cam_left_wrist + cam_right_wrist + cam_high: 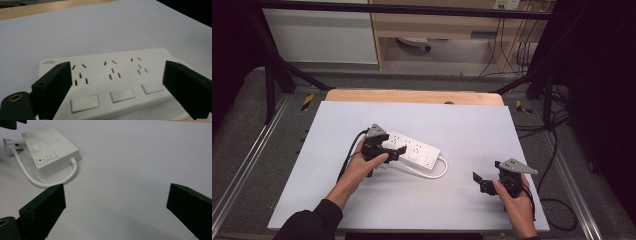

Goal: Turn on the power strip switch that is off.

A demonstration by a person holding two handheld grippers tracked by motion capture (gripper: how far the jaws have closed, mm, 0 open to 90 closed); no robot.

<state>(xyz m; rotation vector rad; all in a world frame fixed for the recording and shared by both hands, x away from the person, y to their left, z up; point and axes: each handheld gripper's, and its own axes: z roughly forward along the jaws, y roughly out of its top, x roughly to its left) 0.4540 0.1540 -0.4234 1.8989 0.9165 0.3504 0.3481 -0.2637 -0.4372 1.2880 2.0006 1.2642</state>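
You are hovering the left gripper (388, 150) with fingers spread wide, gripping nothing, over the power strip (414, 148) lying mid-counter (472, 125) (right gripper (484, 182) idling open too), so closing off-centre risks skidding it.

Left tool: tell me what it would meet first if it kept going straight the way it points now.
Most likely the white power strip. The left tool stands open, its jaws straddling the socket rows right ahead, though how close it hangs above the strip is unclear.
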